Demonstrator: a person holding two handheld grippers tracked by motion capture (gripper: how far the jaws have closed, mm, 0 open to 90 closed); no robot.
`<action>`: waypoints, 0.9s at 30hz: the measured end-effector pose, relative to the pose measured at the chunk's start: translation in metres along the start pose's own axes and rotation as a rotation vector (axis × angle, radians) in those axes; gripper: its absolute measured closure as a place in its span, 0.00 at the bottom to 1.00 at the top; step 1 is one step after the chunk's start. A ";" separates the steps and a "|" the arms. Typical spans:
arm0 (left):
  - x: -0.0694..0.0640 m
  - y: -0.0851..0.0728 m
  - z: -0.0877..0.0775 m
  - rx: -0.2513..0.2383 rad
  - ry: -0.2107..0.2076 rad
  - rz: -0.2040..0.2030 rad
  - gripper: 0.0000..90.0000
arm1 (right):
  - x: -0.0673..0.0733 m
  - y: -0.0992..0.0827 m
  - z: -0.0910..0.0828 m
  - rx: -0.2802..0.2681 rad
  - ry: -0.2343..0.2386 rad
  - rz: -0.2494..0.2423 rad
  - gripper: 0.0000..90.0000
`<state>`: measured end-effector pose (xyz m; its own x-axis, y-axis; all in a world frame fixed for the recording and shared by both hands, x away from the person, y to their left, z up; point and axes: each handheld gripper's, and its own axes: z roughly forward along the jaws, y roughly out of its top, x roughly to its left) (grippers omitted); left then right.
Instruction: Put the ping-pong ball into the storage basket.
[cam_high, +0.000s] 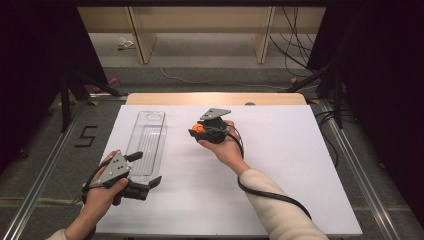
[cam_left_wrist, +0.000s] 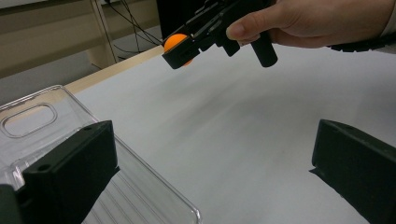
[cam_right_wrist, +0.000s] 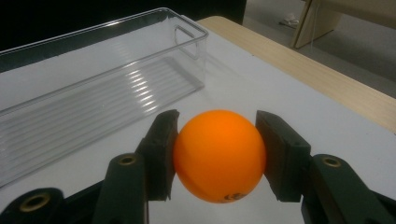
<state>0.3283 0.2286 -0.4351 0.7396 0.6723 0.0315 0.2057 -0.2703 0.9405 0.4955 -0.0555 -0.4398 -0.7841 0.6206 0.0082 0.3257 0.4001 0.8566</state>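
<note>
An orange ball (cam_right_wrist: 219, 154) sits squeezed between the two black pads of my right gripper (cam_right_wrist: 217, 135), held a little above the white table cover. From above, the ball (cam_high: 198, 128) and right gripper (cam_high: 200, 131) are at mid-table, just right of a long clear plastic tray (cam_high: 147, 142) with nothing in it. My left gripper (cam_high: 146, 169) stands open at the tray's near end, nothing between its jaws. In the left gripper view the tray (cam_left_wrist: 37, 116) lies by the left jaw, and the right gripper (cam_left_wrist: 187, 46) with the ball (cam_left_wrist: 173, 42) hangs farther off.
A white sheet (cam_high: 280, 170) covers the table, with a bare wooden strip (cam_high: 215, 98) along the far edge. Beyond stand wooden furniture legs (cam_high: 142, 40) and floor cables (cam_high: 290, 45). Metal rails (cam_high: 45, 165) run along both sides.
</note>
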 end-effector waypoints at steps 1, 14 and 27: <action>0.000 0.000 0.000 0.000 0.000 0.000 0.00 | 0.001 0.000 0.000 0.000 0.001 -0.002 0.57; 0.000 0.000 0.000 0.000 -0.001 0.000 0.00 | 0.006 0.003 0.001 -0.005 0.015 -0.013 0.57; 0.000 0.000 0.000 0.001 -0.001 0.003 0.00 | 0.012 0.005 0.002 -0.008 0.026 -0.021 0.57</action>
<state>0.3283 0.2286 -0.4351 0.7411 0.6706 0.0341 0.2037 -0.2729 0.9402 0.4891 -0.0448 -0.4365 -0.8042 0.5943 0.0032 0.3046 0.4075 0.8609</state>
